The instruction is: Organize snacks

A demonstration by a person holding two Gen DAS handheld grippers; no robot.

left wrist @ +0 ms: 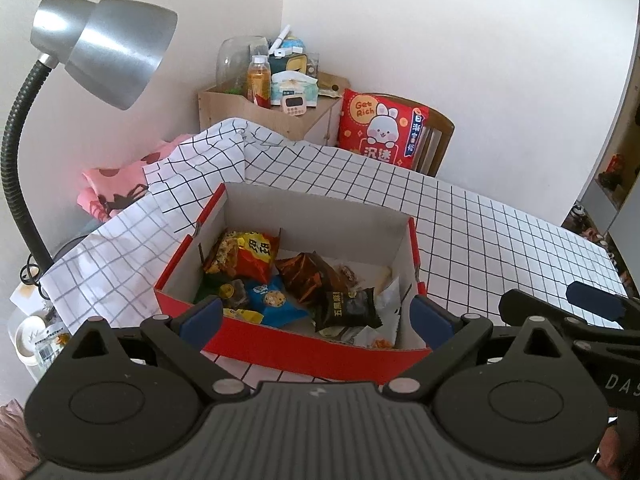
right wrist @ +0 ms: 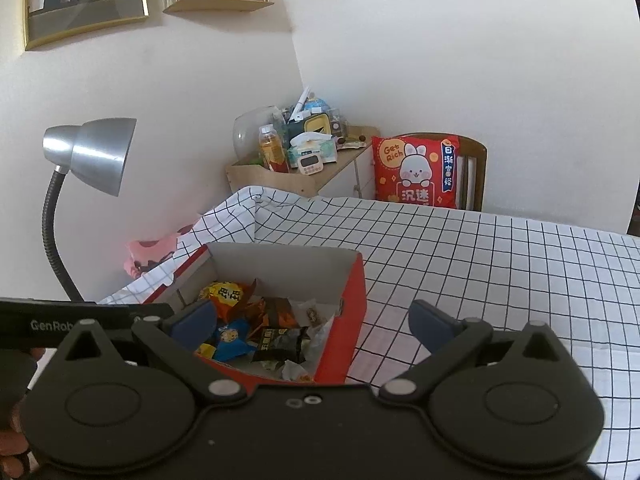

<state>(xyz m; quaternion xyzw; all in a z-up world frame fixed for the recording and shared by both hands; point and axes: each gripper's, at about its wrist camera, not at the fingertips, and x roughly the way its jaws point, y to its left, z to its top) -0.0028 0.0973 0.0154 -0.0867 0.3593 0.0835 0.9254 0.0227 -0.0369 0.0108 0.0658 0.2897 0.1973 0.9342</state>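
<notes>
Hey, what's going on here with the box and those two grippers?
A person holds two grippers over a red box of snack packets on a checked tablecloth. The left gripper and right gripper are both open and empty. The snacks, including a black packet, already lie in the box.

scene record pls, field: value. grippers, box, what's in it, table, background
left gripper: open, empty, fingers either side of the box's near wall
right gripper: open, empty, beside the box
box: red outside, white inside, open top, on the checked tablecloth
contents: loose snack packets, among them an orange bag, a blue cookie packet, a black packet
snacks on the cloth outside the box: none visible
background: silver desk lamp, red rabbit cushion on a chair
</notes>
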